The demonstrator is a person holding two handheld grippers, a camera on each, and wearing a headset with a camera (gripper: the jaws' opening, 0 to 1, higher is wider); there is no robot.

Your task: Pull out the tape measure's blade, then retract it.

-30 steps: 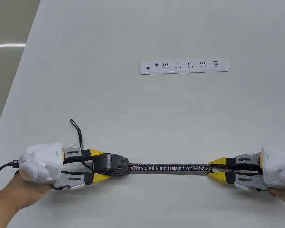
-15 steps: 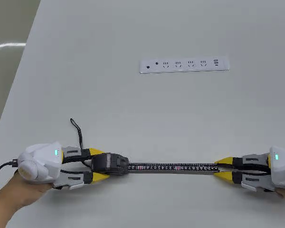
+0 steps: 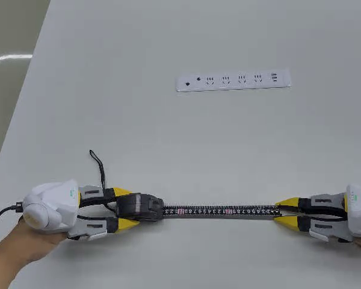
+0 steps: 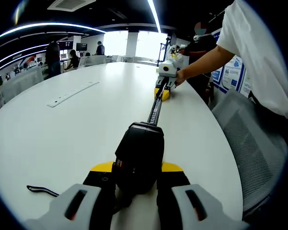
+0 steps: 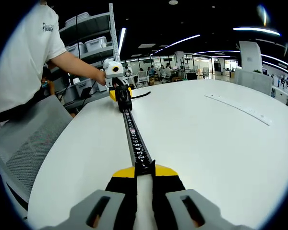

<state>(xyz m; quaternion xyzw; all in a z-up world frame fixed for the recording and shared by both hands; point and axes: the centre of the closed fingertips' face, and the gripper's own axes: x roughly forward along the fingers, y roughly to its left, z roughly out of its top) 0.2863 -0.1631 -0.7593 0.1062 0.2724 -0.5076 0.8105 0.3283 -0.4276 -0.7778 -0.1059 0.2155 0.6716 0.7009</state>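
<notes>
Left hand-held gripper (image 3: 126, 209) and right hand-held gripper (image 3: 283, 212) low, well apart, tips facing; jaws clamped

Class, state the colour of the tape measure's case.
The tape measure case is black; left gripper view shows it best.

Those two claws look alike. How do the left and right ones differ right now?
The left gripper clamps the bulky black case; the right gripper pinches the end of the thin blade. The left gripper's jaws stand wide apart, the right gripper's nearly together. Both have yellow tips and face each other along the table.
</notes>
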